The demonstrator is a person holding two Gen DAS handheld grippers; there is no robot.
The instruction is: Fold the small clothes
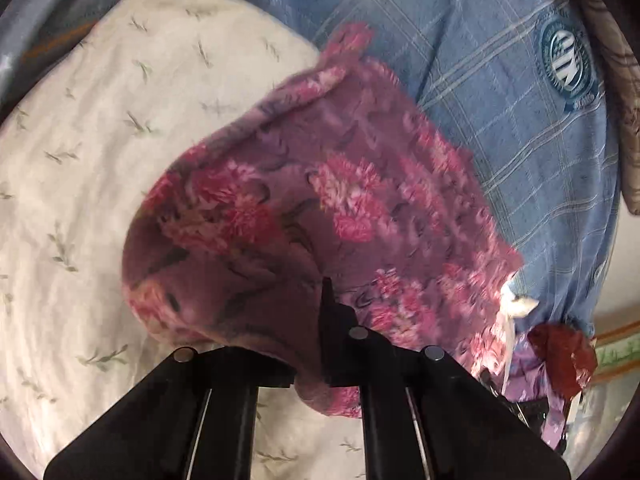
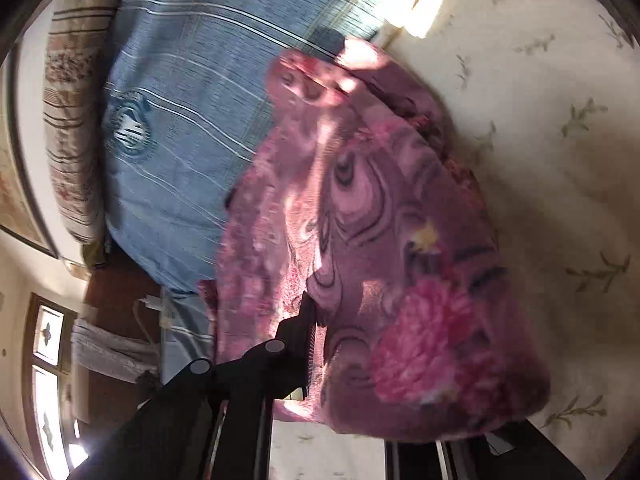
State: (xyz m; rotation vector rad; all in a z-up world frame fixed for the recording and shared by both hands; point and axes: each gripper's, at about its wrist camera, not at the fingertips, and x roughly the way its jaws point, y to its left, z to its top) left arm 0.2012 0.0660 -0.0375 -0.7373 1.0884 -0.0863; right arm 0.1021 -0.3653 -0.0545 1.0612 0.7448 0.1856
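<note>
Left gripper (image 1: 320, 320) is clamped on an edge of the purple floral garment (image 1: 320, 200); the cloth runs between the two fingers and hangs forward from them. Right gripper (image 2: 316, 320) also appears closed on the same garment (image 2: 380, 240); only one finger shows plainly, the other is covered by fabric, so this is a judgement from the way the cloth drapes off it.

Location of the garment: held up between both grippers, over the cream leaf-print sheet (image 1: 80, 160) and overlapping the blue plaid cover (image 1: 500, 100) in the left wrist view; whether its lower edge touches the bed I cannot tell; both views are motion-blurred.

Step in hand, as judged: carrying the garment to lay it out or make a fold. To do it well: keep both grips firm and level; draw the held edge taut so the cloth hangs without bunching; lower the free edge onto the cream sheet first, then bring the held edge over it squarely; release only once the layers line up.

Counts: grippers, two; floral garment, one; cream sheet, one; blue plaid cover, one, with one round emblem (image 2: 130, 130); striped pillow (image 2: 76, 120), one; small red item (image 1: 560, 356) at the edge of the left wrist view, one, identity unclear.
</note>
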